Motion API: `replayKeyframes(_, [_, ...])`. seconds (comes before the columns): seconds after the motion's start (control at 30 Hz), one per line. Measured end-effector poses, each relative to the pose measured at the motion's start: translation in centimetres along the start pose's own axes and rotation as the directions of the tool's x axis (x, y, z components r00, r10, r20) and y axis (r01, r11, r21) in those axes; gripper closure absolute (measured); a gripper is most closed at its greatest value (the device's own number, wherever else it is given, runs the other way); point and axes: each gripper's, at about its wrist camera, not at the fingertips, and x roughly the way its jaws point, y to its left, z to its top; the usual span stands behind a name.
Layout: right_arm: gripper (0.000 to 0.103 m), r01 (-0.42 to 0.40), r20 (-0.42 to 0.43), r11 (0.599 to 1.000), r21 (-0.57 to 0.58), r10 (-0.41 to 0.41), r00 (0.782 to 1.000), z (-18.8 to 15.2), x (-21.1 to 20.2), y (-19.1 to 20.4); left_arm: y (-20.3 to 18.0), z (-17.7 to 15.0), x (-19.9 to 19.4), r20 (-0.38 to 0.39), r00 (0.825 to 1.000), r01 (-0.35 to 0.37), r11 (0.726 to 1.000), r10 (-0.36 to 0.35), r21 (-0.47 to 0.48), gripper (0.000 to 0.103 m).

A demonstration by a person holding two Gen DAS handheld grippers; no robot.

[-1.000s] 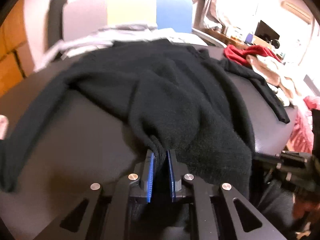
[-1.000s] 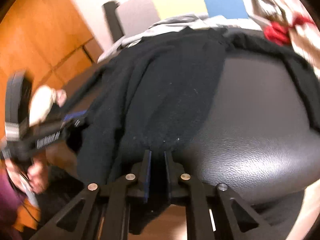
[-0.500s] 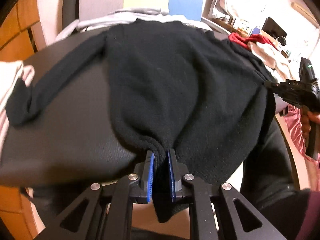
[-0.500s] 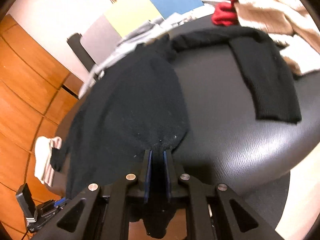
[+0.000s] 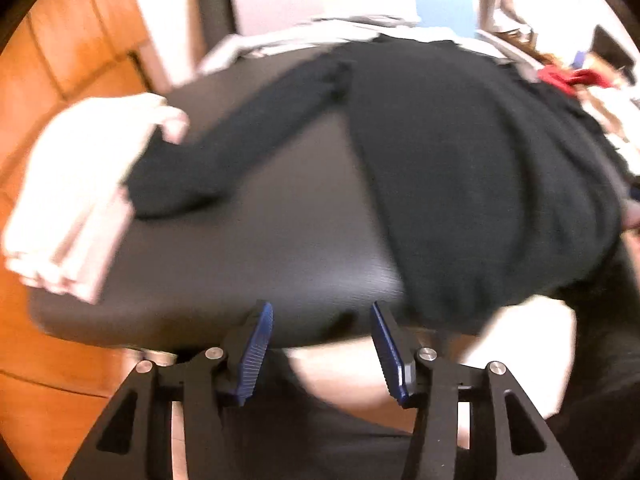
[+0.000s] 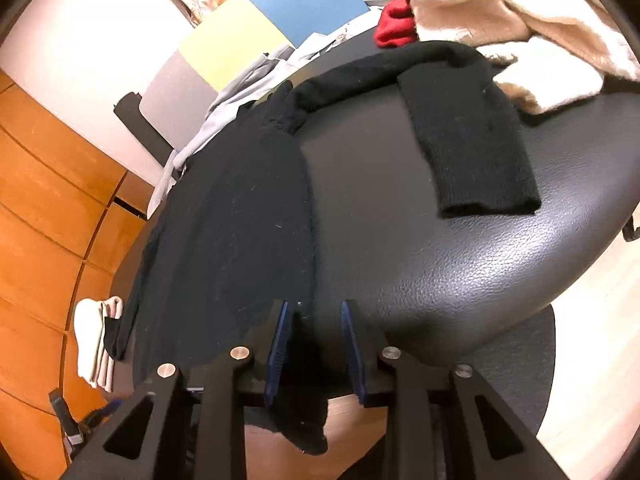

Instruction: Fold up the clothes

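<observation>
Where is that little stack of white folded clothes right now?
The white folded stack sits at the left edge of the black table in the left wrist view, touching the cuff of the black sweater.

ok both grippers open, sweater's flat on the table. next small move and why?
Probably reach the left gripper to the cuff of the left sleeve and fold it across the black sweater. That sleeve lies splayed outward, its cuff against the white stack.

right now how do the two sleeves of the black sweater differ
The left sleeve lies straight, its cuff touching the folded white cloth. The right sleeve bends sharply partway, its cuff lying alone on the black table, below the cream garment. Both lie flat, spread out from the body.
</observation>
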Motion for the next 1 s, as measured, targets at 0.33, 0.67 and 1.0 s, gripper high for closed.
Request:
replayKeyframes(0.33, [0.073, 0.098, 0.012, 0.968, -0.229, -0.098, 0.995, -0.8, 3.2, 4.8, -10.4, 6.6, 2.0, 0.266, 0.964, -0.073, 0.972, 0.012, 0.222, 0.044])
replayKeyframes(0.67, [0.093, 0.110, 0.058, 0.991, -0.073, -0.106, 0.993, 2.3, 1.2, -2.0, -11.8, 7.4, 4.6, 0.191, 0.977, -0.125, 0.975, 0.090, 0.183, 0.043])
replayKeyframes(1.0, [0.072, 0.293, 0.207, 0.946, 0.140, -0.317, 0.926, 5.1, -3.9, -7.3, -11.5, 9.8, 4.5, 0.221, 0.963, -0.190, 0.969, 0.153, 0.159, 0.043])
